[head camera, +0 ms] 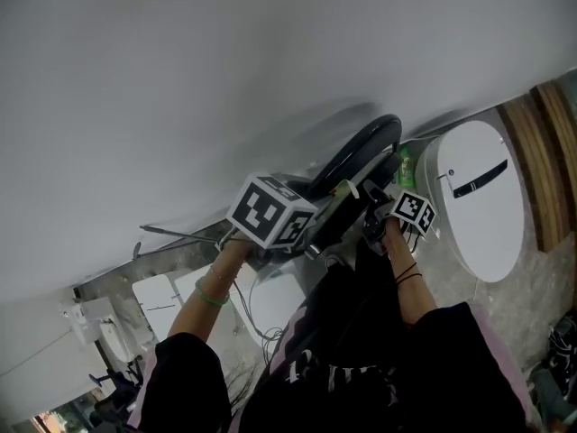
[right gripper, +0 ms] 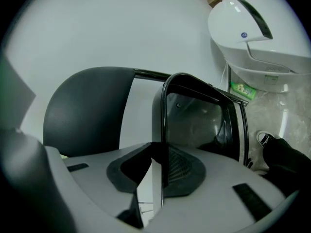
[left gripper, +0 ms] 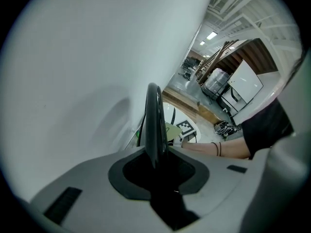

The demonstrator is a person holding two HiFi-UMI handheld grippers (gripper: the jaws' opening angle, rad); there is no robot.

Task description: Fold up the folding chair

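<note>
Two grippers grip the black folding chair (head camera: 359,148), which stands close before a white wall (head camera: 225,61) and casts a soft shadow on it. On the left, the left gripper (left gripper: 155,163) has its fingers (left gripper: 92,178) drawn narrow onto a thin, glossy black edge of the chair. That edge rises straight out from between the dark pads, slim as a blade from this side, and bends over at its top. Just right of these fingers a forearm with dark bands (left gripper: 216,148) at the wrist reaches in, and a green band (head camera: 209,296) circles the left wrist. Further right, the right gripper (right gripper: 160,174) has its fingers (right gripper: 218,191) closed narrowly on a black frame tube, which climbs from between the pads and turns in a rounded corner above them. Left of these fingers sits a matte, dark, round-topped panel of the chair. Right of the tube, the frame rims a shiny dark panel that dimly mirrors the room. Beyond the fingers to the right stands a white rounded appliance (right gripper: 257,28) with a dark slot, with a green bottle (right gripper: 242,90) beside it above a pale stone-patterned floor (right gripper: 286,110)
</note>
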